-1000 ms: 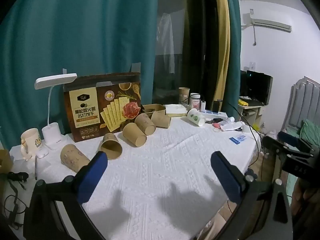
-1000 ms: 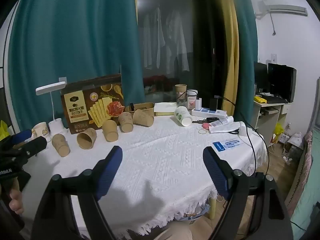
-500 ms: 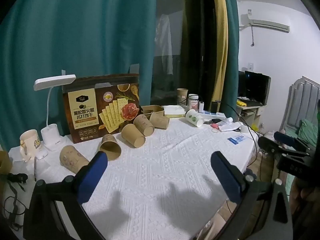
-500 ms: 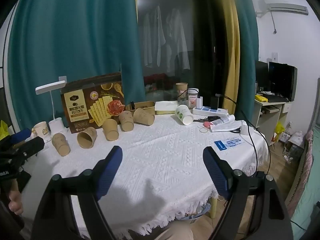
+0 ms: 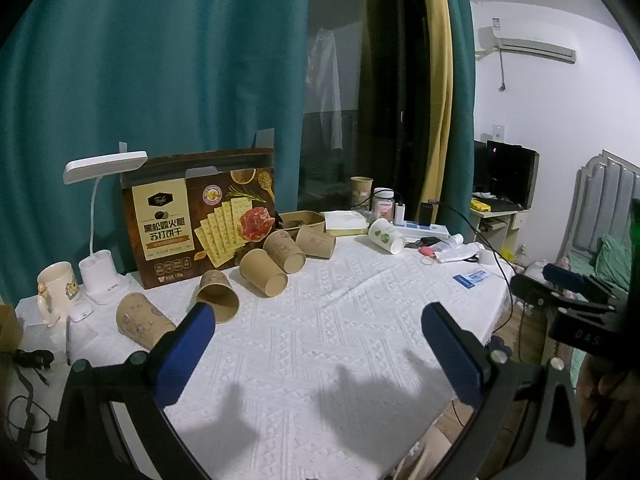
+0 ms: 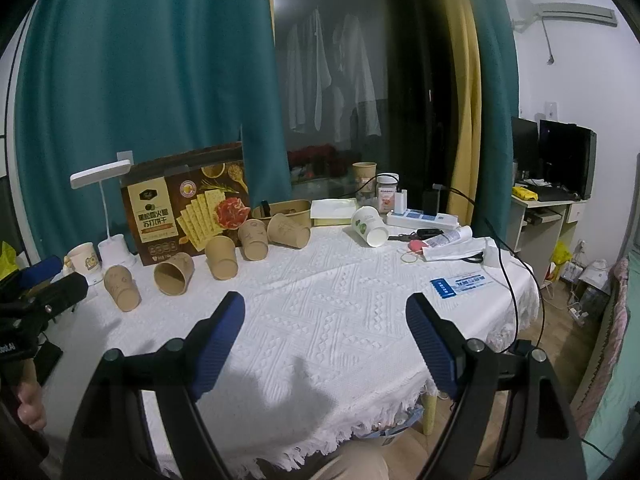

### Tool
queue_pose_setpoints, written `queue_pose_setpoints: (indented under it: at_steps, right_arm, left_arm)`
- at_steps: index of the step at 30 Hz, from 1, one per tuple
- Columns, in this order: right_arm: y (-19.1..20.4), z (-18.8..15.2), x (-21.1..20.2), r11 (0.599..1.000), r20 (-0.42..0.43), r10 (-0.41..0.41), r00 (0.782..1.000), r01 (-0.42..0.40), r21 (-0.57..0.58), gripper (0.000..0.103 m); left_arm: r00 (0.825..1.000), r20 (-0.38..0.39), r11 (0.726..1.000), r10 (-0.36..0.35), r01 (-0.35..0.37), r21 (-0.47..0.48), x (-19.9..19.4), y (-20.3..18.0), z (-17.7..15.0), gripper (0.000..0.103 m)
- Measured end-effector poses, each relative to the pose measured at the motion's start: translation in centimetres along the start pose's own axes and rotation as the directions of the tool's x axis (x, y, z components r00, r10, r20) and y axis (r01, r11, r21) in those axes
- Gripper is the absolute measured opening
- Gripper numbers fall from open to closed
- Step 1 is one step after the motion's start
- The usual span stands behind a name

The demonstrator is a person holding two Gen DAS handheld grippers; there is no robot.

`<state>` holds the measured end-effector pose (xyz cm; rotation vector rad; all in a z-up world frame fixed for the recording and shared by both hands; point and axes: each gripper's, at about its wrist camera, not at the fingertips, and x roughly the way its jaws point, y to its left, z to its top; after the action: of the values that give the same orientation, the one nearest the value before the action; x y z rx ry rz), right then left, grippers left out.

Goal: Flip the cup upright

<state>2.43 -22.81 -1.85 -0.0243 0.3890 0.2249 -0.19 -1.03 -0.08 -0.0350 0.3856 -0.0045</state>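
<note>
Several brown paper cups lie on their sides in a row on the white tablecloth (image 5: 320,352): one at the left (image 5: 142,320), one beside it (image 5: 216,294), another (image 5: 262,277) and two more further back (image 5: 285,250). A white cup with green print (image 5: 386,235) lies on its side at the back right. The row also shows in the right wrist view (image 6: 174,273). My left gripper (image 5: 318,334) is open and empty, above the cloth in front of the cups. My right gripper (image 6: 326,326) is open and empty near the table's front edge.
A brown cracker box (image 5: 200,216) stands behind the cups, with a white desk lamp (image 5: 98,216) and a mug (image 5: 56,288) to its left. A power strip (image 6: 422,219), bottles, cables and papers lie at the back right. The table edge with fringe (image 6: 360,428) is close below.
Both grippers have shifted slightly; the left view has moved a little nearer the cups. Both stay open and empty. The cups have not moved.
</note>
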Motion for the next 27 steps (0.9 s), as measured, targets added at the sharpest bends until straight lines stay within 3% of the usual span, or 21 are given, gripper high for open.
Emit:
queue_pose_setpoints:
  at_steps: [27]
  right_arm:
    - [0.09, 0.18, 0.10, 1.000, -0.003, 0.004, 1.000, -0.004, 0.008, 0.081]
  left_arm:
    - [0.999, -0.012, 0.999, -0.034, 0.034, -0.027, 0.63, 0.17, 0.10, 0.103]
